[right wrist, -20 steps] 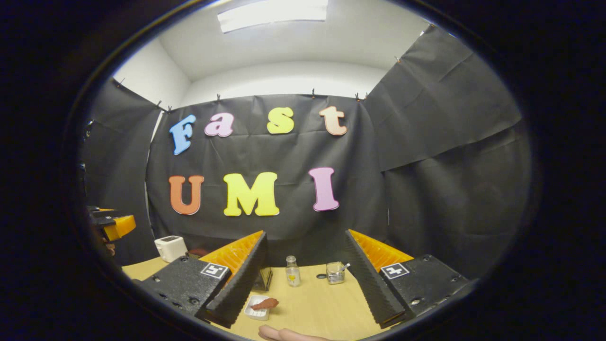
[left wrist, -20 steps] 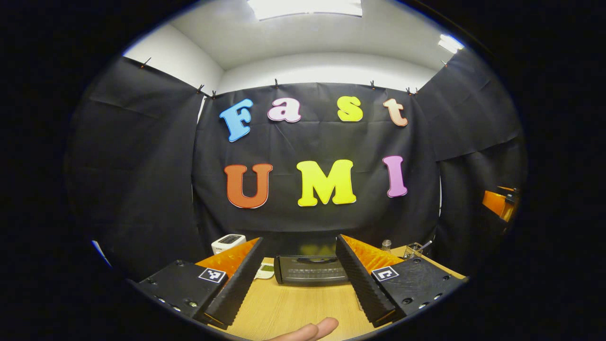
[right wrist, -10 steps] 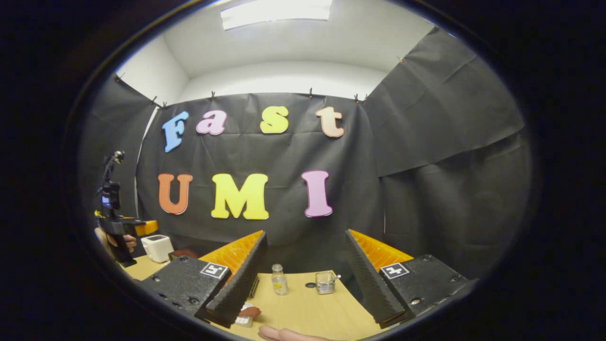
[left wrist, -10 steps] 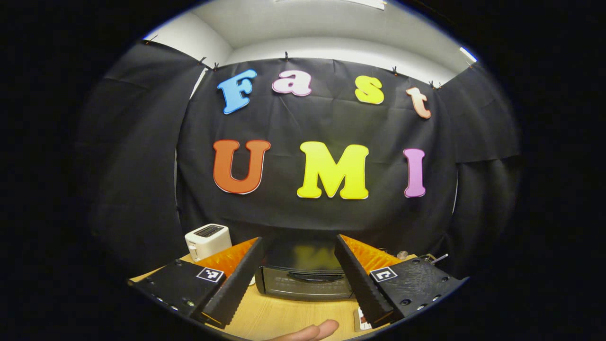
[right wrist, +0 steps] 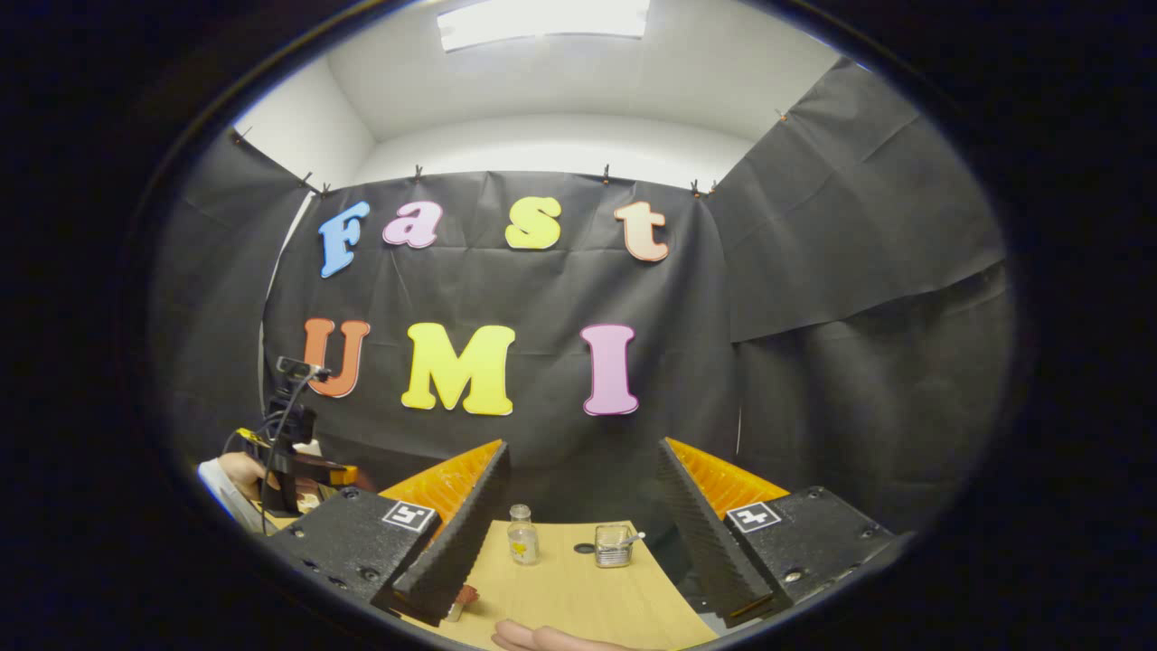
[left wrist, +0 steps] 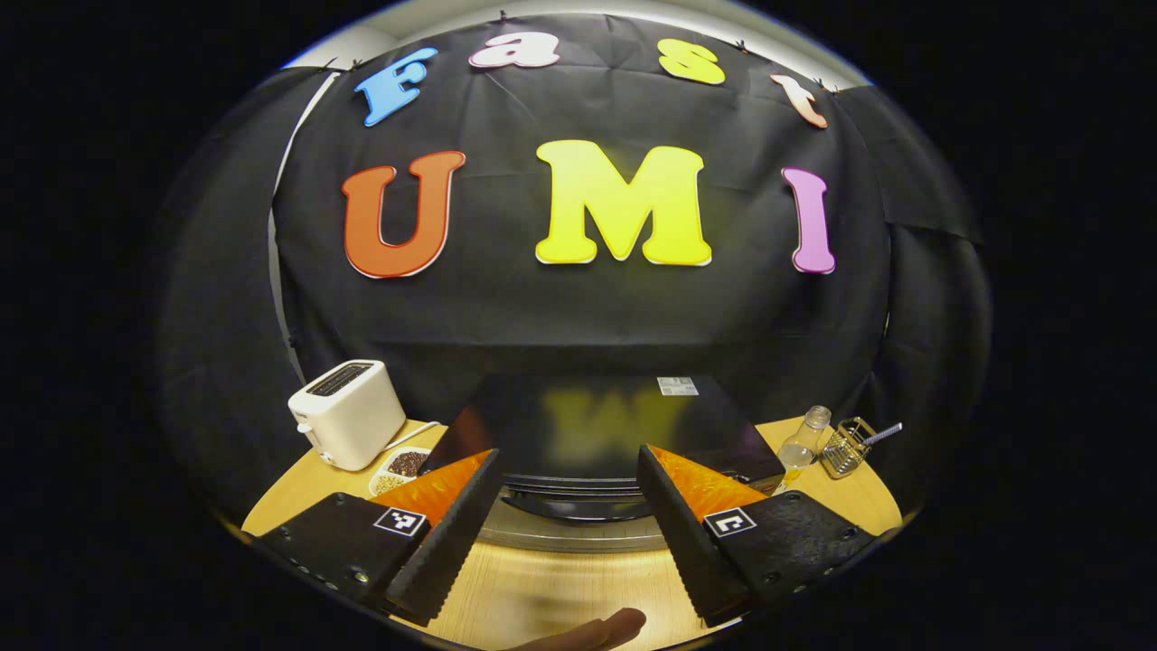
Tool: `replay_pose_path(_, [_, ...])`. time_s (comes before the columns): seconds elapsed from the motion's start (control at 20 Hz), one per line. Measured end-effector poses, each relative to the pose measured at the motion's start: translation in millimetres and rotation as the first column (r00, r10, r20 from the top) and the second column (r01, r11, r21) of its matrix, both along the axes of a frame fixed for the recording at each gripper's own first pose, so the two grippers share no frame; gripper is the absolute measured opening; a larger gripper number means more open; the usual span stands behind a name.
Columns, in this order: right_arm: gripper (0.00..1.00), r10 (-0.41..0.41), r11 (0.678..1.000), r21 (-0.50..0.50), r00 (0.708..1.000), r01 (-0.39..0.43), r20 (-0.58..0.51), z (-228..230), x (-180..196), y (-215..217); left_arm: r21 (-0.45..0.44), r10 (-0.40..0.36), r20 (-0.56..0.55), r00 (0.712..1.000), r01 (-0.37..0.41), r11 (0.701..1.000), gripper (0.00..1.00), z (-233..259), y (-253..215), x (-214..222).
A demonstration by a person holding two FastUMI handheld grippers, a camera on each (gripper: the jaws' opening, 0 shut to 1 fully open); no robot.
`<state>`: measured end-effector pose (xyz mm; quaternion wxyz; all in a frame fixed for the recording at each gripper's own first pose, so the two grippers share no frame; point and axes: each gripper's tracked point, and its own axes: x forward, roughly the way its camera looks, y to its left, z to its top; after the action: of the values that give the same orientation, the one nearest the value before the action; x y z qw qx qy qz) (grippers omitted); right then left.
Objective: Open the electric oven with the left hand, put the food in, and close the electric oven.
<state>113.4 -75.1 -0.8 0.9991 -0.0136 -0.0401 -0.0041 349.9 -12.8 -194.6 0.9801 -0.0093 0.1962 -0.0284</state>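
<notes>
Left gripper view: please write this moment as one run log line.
phase: approach | left gripper: open, empty, near closed black electric oven | right gripper: open, empty | oven door: not yet opened

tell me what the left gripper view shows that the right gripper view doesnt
Left gripper view: the black electric oven close ahead, with a white toaster and a dish of beans beside it. Right gripper view: the left gripper farther off in a hand, a ceiling light, and reddish food. Both: the small bottle, the glass jar and the wooden table.
</notes>
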Motion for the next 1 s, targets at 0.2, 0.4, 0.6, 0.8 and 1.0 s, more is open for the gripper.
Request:
replay_pose_path(0.2, [1.00,-0.014,1.000,0.020,0.999,0.015,-0.033,-13,4,-14,0.043,-0.030,-0.072,0.997,0.034,0.999,0.97,-33,-18,16])
replay_pose_path(0.4, [1.00,-0.022,1.000,0.014,0.999,0.022,-0.034,-16,2,-19,0.003,-0.028,-0.157,0.987,0.029,1.000,0.89,-51,-22,16])
replay_pose_path(0.6, [1.00,-0.002,1.000,0.022,0.999,0.003,-0.041,-17,-1,-15,0.022,-0.042,-0.142,0.989,0.046,0.999,0.98,-50,-20,13])
replay_pose_path(0.8, [1.00,-0.001,1.000,0.017,0.999,0.002,-0.045,-21,-2,-11,0.022,-0.045,-0.120,0.992,0.048,0.999,0.98,-49,-18,0])
replay_pose_path(1.0, [1.00,-0.020,1.000,-0.020,0.999,0.019,-0.033,-21,-3,-8,0.007,-0.047,-0.085,0.995,0.048,0.999,0.97,-53,-18,-23])
